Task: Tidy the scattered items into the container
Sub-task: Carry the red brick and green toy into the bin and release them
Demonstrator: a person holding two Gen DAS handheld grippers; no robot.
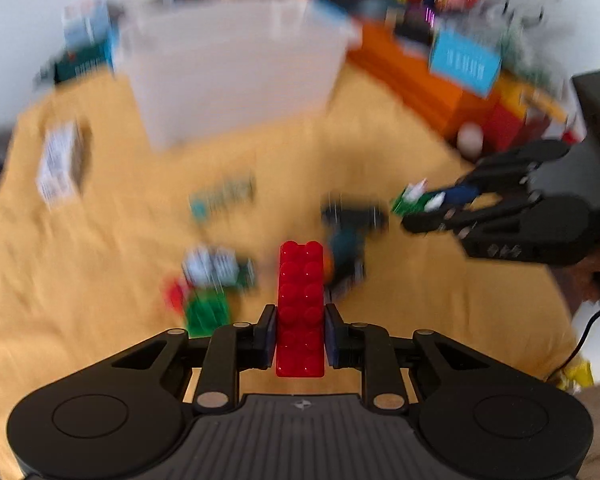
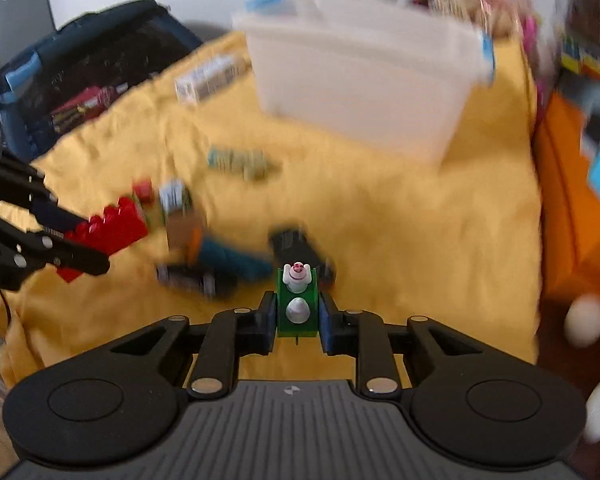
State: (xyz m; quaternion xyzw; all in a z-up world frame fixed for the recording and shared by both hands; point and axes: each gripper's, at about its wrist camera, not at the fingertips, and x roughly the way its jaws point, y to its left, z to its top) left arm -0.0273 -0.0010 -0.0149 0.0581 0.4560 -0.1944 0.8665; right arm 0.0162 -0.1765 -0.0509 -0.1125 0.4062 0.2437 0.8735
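Observation:
My left gripper (image 1: 300,336) is shut on a long red studded brick (image 1: 300,304) and holds it above the yellow cloth (image 1: 100,240). My right gripper (image 2: 298,320) is shut on a small green toy piece with white figures (image 2: 297,300). Each gripper shows in the other's view: the right gripper (image 1: 416,208) with the green piece (image 1: 410,198), the left gripper (image 2: 88,248) with the red brick (image 2: 108,224). The white translucent container (image 1: 236,68) stands at the far side of the cloth, also in the right wrist view (image 2: 364,80). Both views are blurred.
Loose items lie on the cloth: a toy drill (image 1: 348,240), a green brick (image 1: 208,312), a small box (image 1: 60,164), a teal piece (image 1: 220,196). Orange boxes (image 1: 428,80) line the right side. A dark bag (image 2: 80,76) sits at the left.

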